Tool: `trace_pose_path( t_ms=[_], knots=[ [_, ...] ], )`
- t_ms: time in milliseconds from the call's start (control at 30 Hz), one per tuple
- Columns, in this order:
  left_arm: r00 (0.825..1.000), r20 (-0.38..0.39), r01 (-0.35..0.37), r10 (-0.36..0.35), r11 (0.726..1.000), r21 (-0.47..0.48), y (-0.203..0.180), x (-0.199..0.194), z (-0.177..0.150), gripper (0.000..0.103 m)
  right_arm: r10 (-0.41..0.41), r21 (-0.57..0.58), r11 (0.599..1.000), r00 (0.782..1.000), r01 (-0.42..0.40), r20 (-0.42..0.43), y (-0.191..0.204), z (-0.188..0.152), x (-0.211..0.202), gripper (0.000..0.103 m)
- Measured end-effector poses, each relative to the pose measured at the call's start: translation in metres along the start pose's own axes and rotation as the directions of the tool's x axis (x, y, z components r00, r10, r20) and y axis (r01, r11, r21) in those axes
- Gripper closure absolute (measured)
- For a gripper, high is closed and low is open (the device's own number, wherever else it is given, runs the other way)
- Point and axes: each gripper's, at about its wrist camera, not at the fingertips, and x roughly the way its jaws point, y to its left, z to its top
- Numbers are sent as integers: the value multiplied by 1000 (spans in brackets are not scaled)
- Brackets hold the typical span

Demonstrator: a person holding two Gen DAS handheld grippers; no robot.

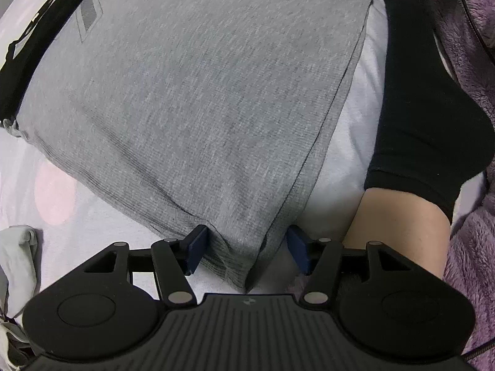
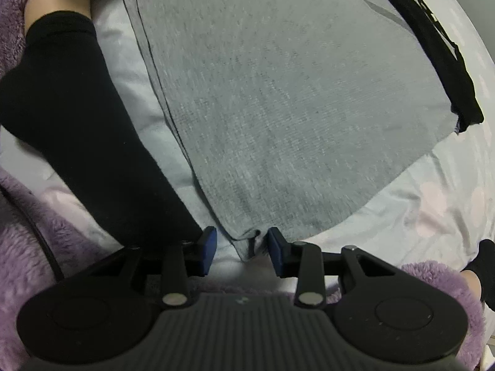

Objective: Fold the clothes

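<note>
A grey ribbed garment (image 1: 191, 92) lies folded flat on a pale bed sheet (image 1: 355, 123). In the left wrist view my left gripper (image 1: 247, 247) points down over its near corner. The corner sits between the blue pads (image 1: 196, 247), which stand wide and do not pinch it. In the right wrist view the same garment (image 2: 294, 92) fills the middle. My right gripper (image 2: 243, 250) straddles another corner, and there is a gap between the cloth and each of the pads (image 2: 210, 249).
A person's foot in a black sock (image 1: 427, 99) (image 2: 77, 108) rests on the sheet beside the garment. A fuzzy purple blanket (image 1: 470, 247) (image 2: 24, 262) lies by it. A black garment (image 1: 46, 24) (image 2: 439, 49) borders the far edge. A pale cloth (image 1: 18, 256) lies at the left.
</note>
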Motion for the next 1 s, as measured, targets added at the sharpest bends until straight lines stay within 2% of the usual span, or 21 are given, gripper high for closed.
trace_pose_path(
  t_ms=[133,167,233,333,367,400,500,600,800,867,1000],
  knots=[
    [1000,12,-17,17,1000,-17,-3,0,-6,51,-47,6,999,999,47,4,2,-1,0,80],
    [1000,15,-24,24,999,-21,-4,0,-8,54,-69,15,998,998,69,11,2,-3,-1,89],
    [999,22,-38,38,999,-29,-6,0,-11,62,-97,44,994,995,96,27,0,-7,-4,92],
    [996,36,-83,85,996,-42,-10,-3,-18,83,-117,100,989,991,110,68,-4,-13,-13,92],
    [994,40,-102,104,994,-47,-11,-4,-21,95,-129,123,985,988,118,83,-6,-15,-17,92],
    [992,46,-118,121,991,-55,-11,-7,-25,98,-138,153,981,986,122,98,-10,-17,-21,92],
    [990,89,-103,113,988,-111,1,-18,-36,98,-151,257,960,977,110,147,-25,-25,-34,92],
    [981,132,-119,144,977,-178,21,-31,-40,98,-177,330,938,967,109,185,-35,-22,-42,92],
    [953,205,-145,222,932,-332,75,-51,-1,98,-278,413,894,939,176,202,-70,0,-30,92],
    [948,223,-130,229,914,-384,95,-48,16,98,-286,465,870,937,165,203,-87,3,-20,92],
    [941,268,-58,206,880,-471,113,-43,14,98,-264,543,832,941,112,212,-108,8,-3,92]
  ],
)
